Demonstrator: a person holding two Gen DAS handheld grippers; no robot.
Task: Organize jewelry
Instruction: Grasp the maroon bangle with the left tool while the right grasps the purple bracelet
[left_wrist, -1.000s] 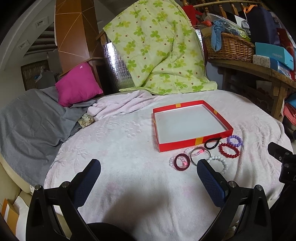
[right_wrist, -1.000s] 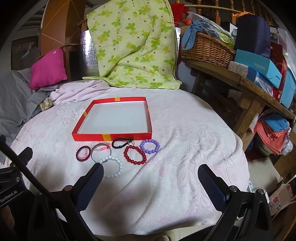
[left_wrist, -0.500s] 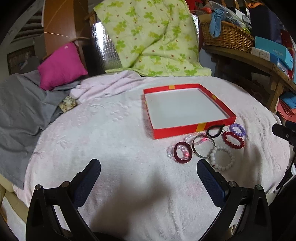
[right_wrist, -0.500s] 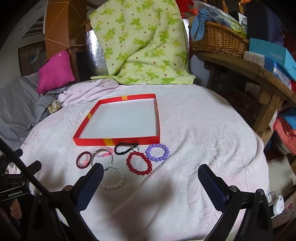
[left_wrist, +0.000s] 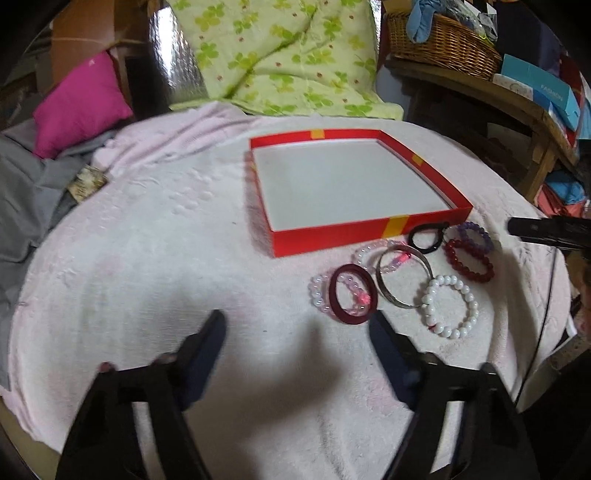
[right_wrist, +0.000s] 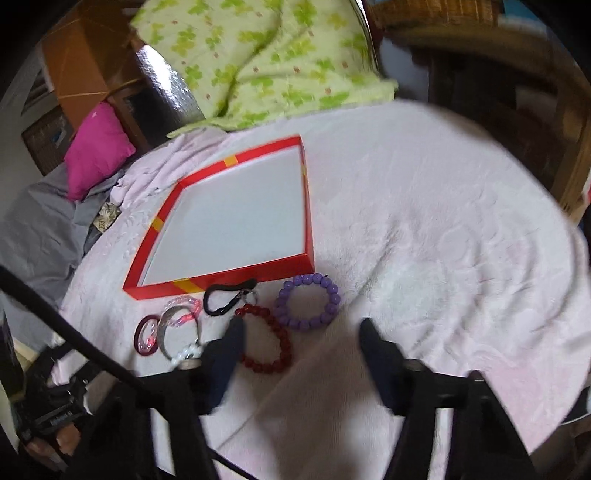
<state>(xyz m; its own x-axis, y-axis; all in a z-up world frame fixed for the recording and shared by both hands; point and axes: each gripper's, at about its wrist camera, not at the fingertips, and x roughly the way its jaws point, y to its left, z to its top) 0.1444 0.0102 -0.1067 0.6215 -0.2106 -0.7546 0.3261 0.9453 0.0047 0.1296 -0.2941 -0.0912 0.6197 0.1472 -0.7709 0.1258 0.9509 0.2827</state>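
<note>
beside the empty red box (left_wrist: 332, 240) every bracelet (left_wrist: 448, 306) waits unsorted; both tongs, left (left_wrist: 295, 328) and right (right_wrist: 299, 332), are closing on nothing.

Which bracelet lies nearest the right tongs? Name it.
The dark red beaded bracelet: it lies right beside the left finger of the right tongs, whose jaws are closing with nothing between them. The purple beaded bracelet lies farther ahead.

Both wrist cameras look steeply down, sharing the red tray (left_wrist: 332, 240) and bracelets (right_wrist: 308, 302).
</note>
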